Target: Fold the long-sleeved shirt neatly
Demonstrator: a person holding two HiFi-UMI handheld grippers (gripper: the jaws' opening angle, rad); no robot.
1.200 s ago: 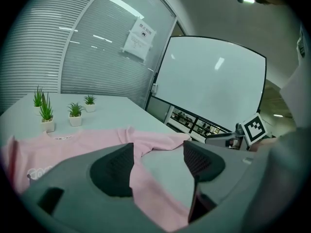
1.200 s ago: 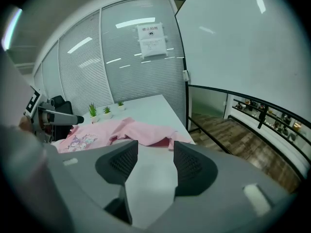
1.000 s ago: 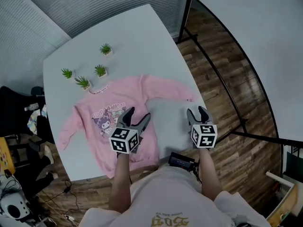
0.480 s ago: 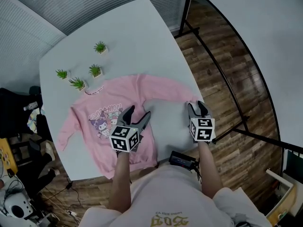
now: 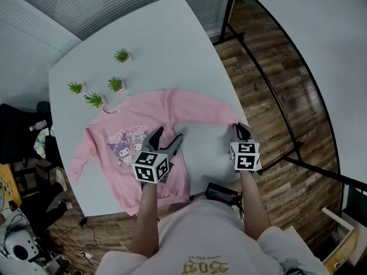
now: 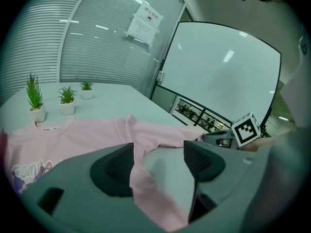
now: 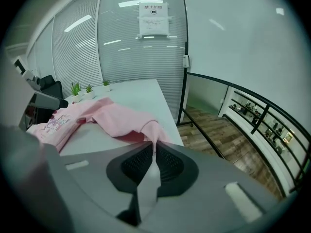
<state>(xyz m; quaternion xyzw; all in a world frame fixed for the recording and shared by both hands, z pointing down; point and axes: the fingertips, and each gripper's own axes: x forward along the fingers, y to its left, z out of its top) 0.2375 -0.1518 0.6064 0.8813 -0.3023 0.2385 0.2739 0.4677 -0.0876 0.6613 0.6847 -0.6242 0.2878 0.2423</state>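
Observation:
A pink long-sleeved shirt (image 5: pixel 143 125) with a cartoon print lies flat on the white table (image 5: pixel 166 39), collar toward the far side. Its right sleeve (image 5: pixel 206 105) stretches to the table's right edge. My right gripper (image 5: pixel 241 129) has just been closing and is now shut on that sleeve's cuff; in the right gripper view the pink cuff (image 7: pixel 154 132) runs in between the pressed pads of the right gripper (image 7: pixel 153 161). My left gripper (image 5: pixel 167 137) hovers open over the shirt's right side edge; the pink fabric (image 6: pixel 146 188) lies below the left gripper (image 6: pixel 156 161).
Several small potted plants (image 5: pixel 115 85) stand beyond the collar. A black device (image 5: pixel 221 195) sits at the table's near edge. The table's right edge drops to a wooden floor (image 5: pixel 269 90). A dark chair (image 5: pixel 23 130) stands at the left.
My right gripper moved forward and down to the sleeve's cuff and its jaws closed on it. The left gripper sank slightly and stayed open.

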